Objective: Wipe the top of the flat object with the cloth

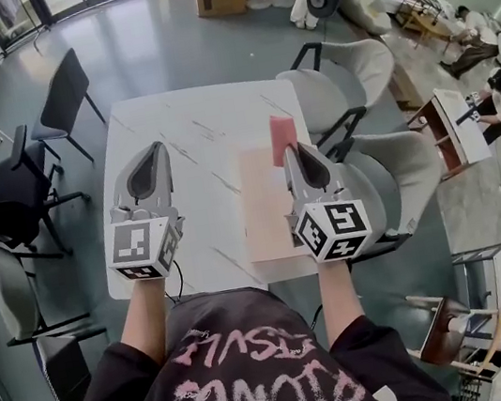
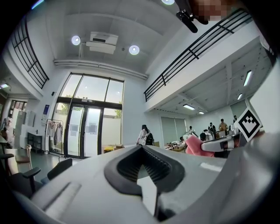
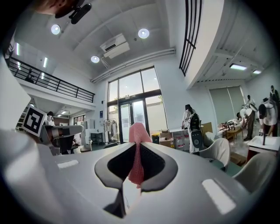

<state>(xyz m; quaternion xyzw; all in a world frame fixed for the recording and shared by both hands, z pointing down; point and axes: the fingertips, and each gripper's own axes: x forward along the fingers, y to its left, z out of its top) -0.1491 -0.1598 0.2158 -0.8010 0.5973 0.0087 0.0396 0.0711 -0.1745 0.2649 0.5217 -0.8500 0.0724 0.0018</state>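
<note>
**Cloth in the grip, wipe not yet begun**

The right gripper (image 1: pixel 292 152) is clenched on the pink cloth (image 1: pixel 283 137), and its own view confirms it: the jaws pinch the cloth (image 3: pixel 137 148) mid-fold, with the free end standing up beyond the tips. That puts the cloth over the far end of the flat object (image 1: pixel 267 211), the pale board lying on the white table (image 1: pixel 191 128). From above, the cloth looks lifted off the flat object rather than pressed to it, though contact is hard to judge.

The left gripper (image 1: pixel 153 159) hangs over the bare table to the left of the flat object. Its jaws are closed together on nothing, as its own view shows.

So the pickup looks done and the wiping stroke is the step in hand. The next move likely calls for tipping the right gripper down so the loose end lies flat on the far end of the flat object. A drag toward the near edge would then wipe it. The left gripper could pin the flat object if it slides.
</note>
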